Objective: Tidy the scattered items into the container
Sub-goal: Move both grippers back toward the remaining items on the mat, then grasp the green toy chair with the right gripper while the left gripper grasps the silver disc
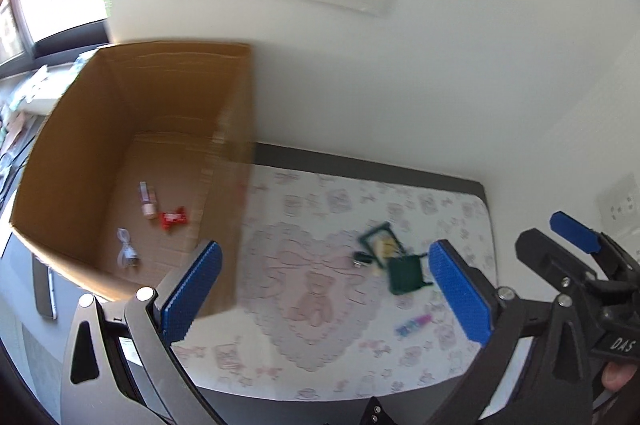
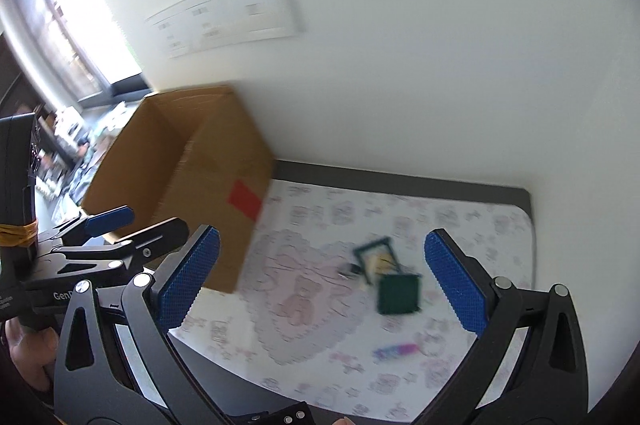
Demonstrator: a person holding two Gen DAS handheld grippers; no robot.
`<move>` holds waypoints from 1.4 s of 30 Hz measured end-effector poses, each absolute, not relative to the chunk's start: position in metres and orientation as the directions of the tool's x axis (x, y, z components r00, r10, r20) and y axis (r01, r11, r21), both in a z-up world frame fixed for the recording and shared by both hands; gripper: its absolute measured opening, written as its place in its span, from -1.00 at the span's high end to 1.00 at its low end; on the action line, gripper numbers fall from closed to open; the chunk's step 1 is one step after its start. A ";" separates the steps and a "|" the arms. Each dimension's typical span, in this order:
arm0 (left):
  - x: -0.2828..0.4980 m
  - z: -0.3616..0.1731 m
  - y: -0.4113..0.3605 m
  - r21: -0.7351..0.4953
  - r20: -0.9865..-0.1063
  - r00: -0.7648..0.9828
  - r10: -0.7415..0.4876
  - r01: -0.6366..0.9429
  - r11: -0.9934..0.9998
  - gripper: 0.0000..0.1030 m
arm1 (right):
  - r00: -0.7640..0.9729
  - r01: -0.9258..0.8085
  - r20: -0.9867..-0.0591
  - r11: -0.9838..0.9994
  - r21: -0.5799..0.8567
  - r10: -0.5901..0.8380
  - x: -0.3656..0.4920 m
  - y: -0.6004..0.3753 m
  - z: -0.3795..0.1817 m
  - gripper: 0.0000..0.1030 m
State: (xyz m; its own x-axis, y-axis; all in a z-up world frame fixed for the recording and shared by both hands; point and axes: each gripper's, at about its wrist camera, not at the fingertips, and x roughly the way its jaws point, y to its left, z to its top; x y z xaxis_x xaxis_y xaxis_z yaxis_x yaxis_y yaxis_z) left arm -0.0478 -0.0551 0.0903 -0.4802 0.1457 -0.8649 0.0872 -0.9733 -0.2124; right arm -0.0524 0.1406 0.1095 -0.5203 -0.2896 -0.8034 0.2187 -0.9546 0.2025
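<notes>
I hold my left tool with its blue pads spread wide apart and nothing between them, hovering above the counter. My right tool is spread just as wide and also grips nothing.

The cardboard box stands open at the left end of the counter, against the white wall. On its floor lie a small pink bottle, a red wrapped piece just beside it, and a coiled white cable nearer the front wall of the box.

To the right of the box a white mat printed with pink bears and a heart covers the counter. On it, well apart from the box, sit the loose things: a green-framed card, a dark green square pouch touching its lower corner, and a small dark clip-like piece just left of them; blur keeps me from telling exactly what that piece is. Nearer to me lies a small pink-and-blue item, apart from the green cluster.

From my right wrist view the same green pouch lies between my pads' line of sight, with the box to the left showing a red label on its side.
</notes>
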 end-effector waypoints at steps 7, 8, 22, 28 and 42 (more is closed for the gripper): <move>-0.048 0.084 -0.008 -0.205 -0.874 -0.453 0.175 0.018 -0.979 -1.00 | -0.534 0.129 -0.810 -0.970 0.206 -0.243 -0.035 0.196 0.105 -1.00; -0.048 0.083 -0.002 -0.207 -0.874 -0.450 0.182 0.007 -0.978 -1.00 | -0.534 0.119 -0.811 -0.971 0.208 -0.239 -0.033 0.202 0.104 -1.00; -0.044 0.040 0.037 -0.206 -0.922 -0.330 0.202 -0.024 -0.978 -1.00 | -0.483 0.038 -0.847 -0.971 0.235 -0.224 -0.009 0.248 0.066 -0.98; -0.042 0.033 0.034 -0.171 -0.934 -0.316 0.166 -0.010 -0.985 -1.00 | -0.444 0.037 -0.868 -0.973 0.228 -0.220 -0.008 0.250 0.049 -0.88; -0.052 -0.016 0.046 -0.165 -0.961 -0.211 0.176 -0.070 -0.984 -0.60 | -0.337 0.049 -0.920 -0.980 0.192 -0.197 -0.017 0.235 -0.001 -0.62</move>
